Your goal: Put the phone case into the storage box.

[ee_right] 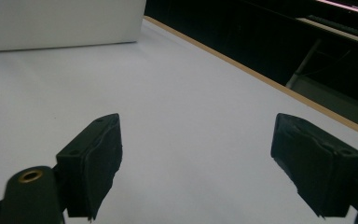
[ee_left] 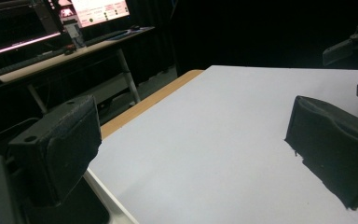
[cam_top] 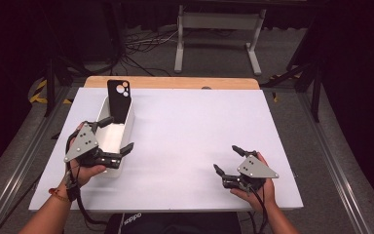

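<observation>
My left tongs (cam_top: 112, 132) are black, with a grey three-cornered plate on top, dotted with small dark screw holes. My right tongs (cam_top: 229, 160) match them: the same black frame, the same grey triangular plate with dark dots. A black cable trails from each one back along my forearm. In the left gripper view, the jaws carry thick, matte black pads (ee_left: 70, 149) with slightly ragged edges and a small round hole in the housing. In the right gripper view, a brass-coloured ring sits in the black housing by one pad. I wear a reddish band on my left wrist, and my forearms are bare of sleeves.
</observation>
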`<action>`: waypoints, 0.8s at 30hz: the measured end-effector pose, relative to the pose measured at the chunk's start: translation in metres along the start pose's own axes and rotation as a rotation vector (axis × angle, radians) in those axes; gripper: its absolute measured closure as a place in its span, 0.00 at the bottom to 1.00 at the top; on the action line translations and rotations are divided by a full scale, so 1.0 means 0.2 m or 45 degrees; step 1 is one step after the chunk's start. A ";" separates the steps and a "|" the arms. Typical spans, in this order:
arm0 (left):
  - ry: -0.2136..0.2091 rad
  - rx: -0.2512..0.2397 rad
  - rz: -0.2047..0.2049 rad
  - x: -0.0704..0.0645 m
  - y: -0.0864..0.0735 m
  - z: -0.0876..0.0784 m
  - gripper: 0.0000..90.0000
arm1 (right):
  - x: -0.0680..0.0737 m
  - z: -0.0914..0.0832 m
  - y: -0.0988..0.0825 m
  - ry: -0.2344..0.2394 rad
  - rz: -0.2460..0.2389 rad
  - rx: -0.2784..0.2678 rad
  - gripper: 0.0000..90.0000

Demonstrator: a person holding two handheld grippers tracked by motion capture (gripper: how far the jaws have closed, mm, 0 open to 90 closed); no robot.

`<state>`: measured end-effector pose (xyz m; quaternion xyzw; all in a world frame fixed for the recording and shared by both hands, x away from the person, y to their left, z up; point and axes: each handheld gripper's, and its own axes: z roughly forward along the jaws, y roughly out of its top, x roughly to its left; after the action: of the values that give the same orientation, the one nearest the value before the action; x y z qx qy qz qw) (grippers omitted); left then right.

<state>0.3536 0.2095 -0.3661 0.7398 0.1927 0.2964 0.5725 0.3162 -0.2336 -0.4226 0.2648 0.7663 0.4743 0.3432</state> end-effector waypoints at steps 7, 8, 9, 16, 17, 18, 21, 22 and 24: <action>-0.002 -0.002 0.016 -0.03 0.00 0.00 0.04 | 0.01 0.01 0.01 0.012 -0.007 -0.003 0.19; -0.005 -0.005 0.012 -0.04 0.00 0.00 0.04 | 0.02 0.01 0.01 0.014 -0.009 -0.002 0.19; -0.005 -0.005 0.012 -0.04 0.00 0.00 0.04 | 0.02 0.01 0.01 0.014 -0.009 -0.002 0.19; -0.017 0.008 0.012 -0.07 0.00 -0.01 0.05 | 0.04 0.02 0.04 0.031 -0.014 -0.012 0.19; -0.023 0.014 0.015 -0.08 0.00 0.00 0.05 | 0.04 0.02 0.04 0.033 -0.015 -0.011 0.19; -0.024 0.017 0.012 -0.09 -0.01 0.00 0.05 | 0.04 0.02 0.05 0.035 -0.017 -0.011 0.19; -0.037 0.010 0.011 -0.10 -0.01 -0.01 0.05 | 0.05 0.02 0.05 0.041 -0.024 -0.012 0.19; -0.033 0.005 0.015 -0.11 -0.02 0.00 0.05 | 0.05 0.02 0.05 0.043 -0.024 -0.012 0.19; -0.045 0.010 0.010 -0.12 -0.02 0.00 0.05 | 0.05 0.01 0.05 0.044 -0.023 -0.011 0.19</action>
<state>0.3359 0.1958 -0.3745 0.7478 0.1809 0.2849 0.5718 0.3127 -0.2204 -0.4172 0.2482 0.7722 0.4790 0.3355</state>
